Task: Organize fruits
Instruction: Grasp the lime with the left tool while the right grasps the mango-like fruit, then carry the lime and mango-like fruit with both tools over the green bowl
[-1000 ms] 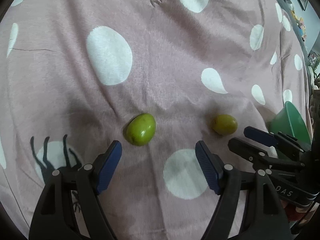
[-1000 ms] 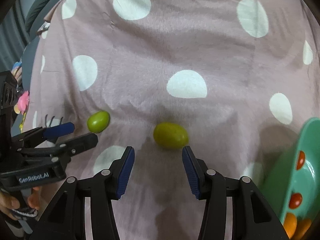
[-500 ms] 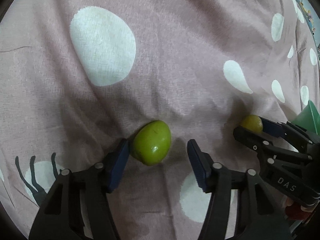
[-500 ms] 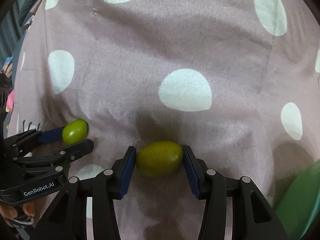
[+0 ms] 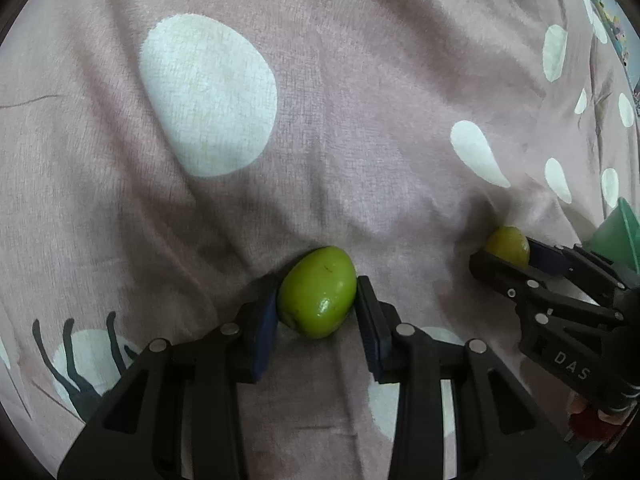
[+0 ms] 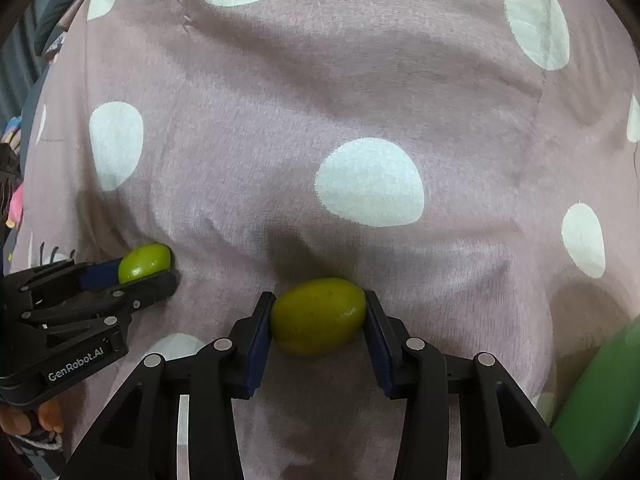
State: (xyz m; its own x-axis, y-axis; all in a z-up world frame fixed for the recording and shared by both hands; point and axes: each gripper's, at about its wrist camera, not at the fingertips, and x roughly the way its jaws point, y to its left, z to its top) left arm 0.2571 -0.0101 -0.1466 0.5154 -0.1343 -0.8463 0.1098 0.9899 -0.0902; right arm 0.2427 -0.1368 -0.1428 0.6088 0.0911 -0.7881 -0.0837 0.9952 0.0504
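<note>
A bright green fruit (image 5: 318,296) lies on the pink dotted cloth (image 5: 360,120). My left gripper (image 5: 317,291) has its jaws closing on it, and both blue pads touch its sides. A duller yellow-green fruit (image 6: 318,316) rests on the cloth between the blue pads of my right gripper (image 6: 319,304). Those jaws are closing too, with both pads against the fruit. The right wrist view shows the left gripper (image 6: 160,270) at the left edge with the green fruit (image 6: 145,262) in it. The left wrist view shows the right gripper (image 5: 506,254) around the yellow-green fruit (image 5: 507,245).
A green bowl (image 6: 600,392) stands at the right, close to the right gripper; its rim (image 5: 618,236) also shows in the left wrist view. The cloth is wrinkled and soft. A person's fingers (image 6: 40,420) hold the left gripper's handle.
Both grippers came down and forward until each fruit sat between its pads. The left jaws narrowed from wide apart onto the green fruit. The right jaws closed slightly onto the yellow-green fruit.
</note>
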